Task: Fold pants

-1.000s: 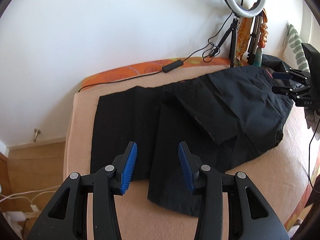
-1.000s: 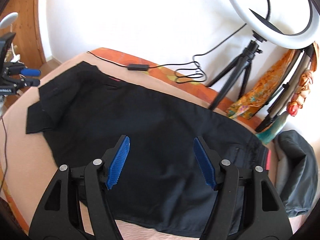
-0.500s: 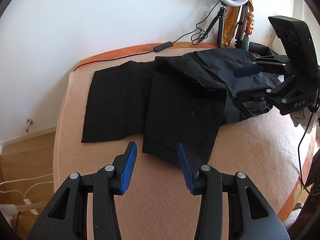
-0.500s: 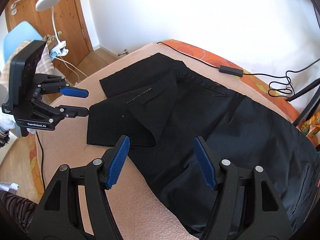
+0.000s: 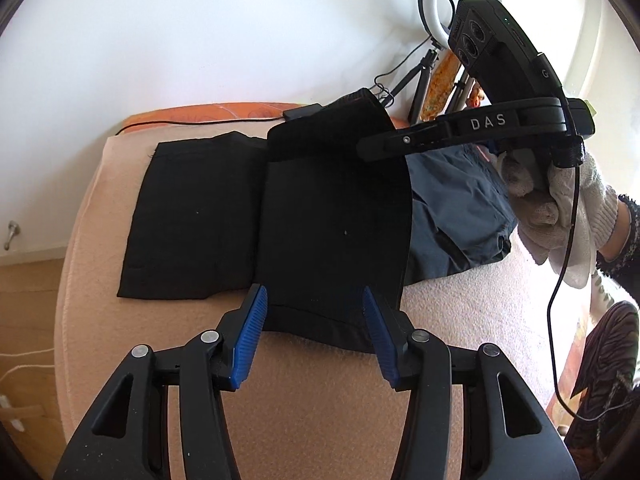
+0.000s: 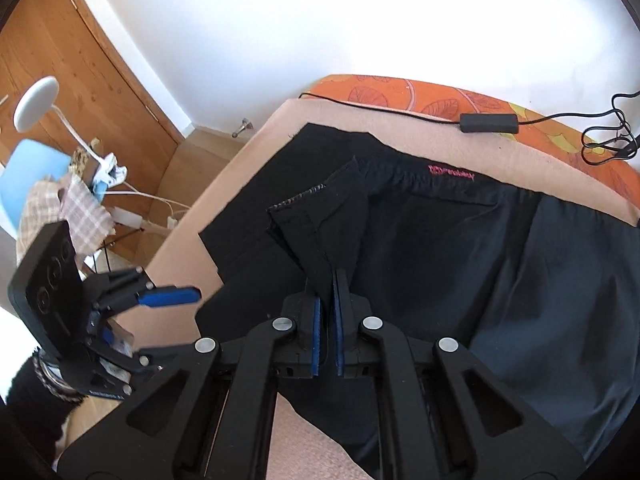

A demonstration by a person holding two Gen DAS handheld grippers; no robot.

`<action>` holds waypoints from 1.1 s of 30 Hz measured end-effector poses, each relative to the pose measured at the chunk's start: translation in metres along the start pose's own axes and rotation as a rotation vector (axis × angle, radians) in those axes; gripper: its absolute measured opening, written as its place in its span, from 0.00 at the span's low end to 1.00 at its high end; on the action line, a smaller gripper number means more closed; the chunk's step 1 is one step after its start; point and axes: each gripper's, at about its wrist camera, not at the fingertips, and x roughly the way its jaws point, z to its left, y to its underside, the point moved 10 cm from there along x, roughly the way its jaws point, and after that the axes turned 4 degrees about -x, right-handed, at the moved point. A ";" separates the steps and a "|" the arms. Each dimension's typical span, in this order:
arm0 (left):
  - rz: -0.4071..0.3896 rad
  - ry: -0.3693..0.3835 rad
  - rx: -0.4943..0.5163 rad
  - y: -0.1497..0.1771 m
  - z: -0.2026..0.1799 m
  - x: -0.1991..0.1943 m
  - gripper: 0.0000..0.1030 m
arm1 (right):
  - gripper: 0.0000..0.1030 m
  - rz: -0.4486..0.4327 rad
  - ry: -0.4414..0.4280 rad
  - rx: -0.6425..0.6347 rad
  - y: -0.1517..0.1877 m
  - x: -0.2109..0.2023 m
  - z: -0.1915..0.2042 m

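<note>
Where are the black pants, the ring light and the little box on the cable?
black pants (image 5: 332, 216), left wrist view, on the flat middle of the nearer leg.
ring light (image 5: 430, 4), left wrist view, on its white rim.
little box on the cable (image 6: 489, 123), right wrist view, on its top.

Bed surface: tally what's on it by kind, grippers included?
Black pants: 1, part pinched and lifted by the right gripper
Grey garment: 1
Cable with inline box: 1
Grippers: 2, with the left gripper open over the hem of a pant leg
Total: 5
</note>
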 end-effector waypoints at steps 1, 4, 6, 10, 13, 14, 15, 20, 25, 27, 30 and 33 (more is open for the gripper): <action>-0.006 0.005 -0.020 -0.003 0.002 -0.002 0.49 | 0.06 -0.006 -0.011 0.010 -0.008 0.002 0.003; -0.041 0.036 -0.060 -0.010 0.005 -0.010 0.53 | 0.06 -0.024 -0.042 0.023 -0.034 0.014 0.017; -0.059 0.056 -0.088 -0.015 0.009 -0.014 0.59 | 0.06 -0.031 -0.057 0.023 -0.050 0.025 0.029; -0.074 0.075 -0.152 -0.020 0.022 -0.016 0.61 | 0.06 -0.031 -0.071 0.033 -0.073 0.054 0.045; -0.083 0.088 -0.200 -0.024 0.033 -0.016 0.61 | 0.06 -0.037 -0.066 0.051 -0.086 0.071 0.048; -0.084 0.090 -0.213 -0.025 0.037 -0.015 0.61 | 0.06 -0.042 -0.062 0.061 -0.090 0.076 0.047; -0.082 0.086 -0.223 -0.026 0.040 -0.014 0.61 | 0.06 -0.043 -0.068 0.071 -0.092 0.080 0.046; -0.061 -0.033 -0.231 -0.034 0.061 -0.003 0.61 | 0.43 -0.040 -0.082 0.122 -0.091 0.086 0.033; -0.037 -0.134 -0.257 -0.036 0.084 0.009 0.37 | 0.47 -0.054 -0.033 0.074 -0.078 0.065 0.010; -0.027 -0.160 -0.239 -0.035 0.086 0.012 0.24 | 0.47 -0.060 -0.002 0.065 -0.076 0.056 -0.006; -0.023 -0.201 -0.219 -0.033 0.092 0.013 0.19 | 0.48 -0.071 0.009 0.113 -0.078 0.049 -0.034; -0.021 -0.214 -0.233 -0.031 0.103 0.013 0.17 | 0.48 -0.086 -0.006 0.157 -0.085 0.050 -0.051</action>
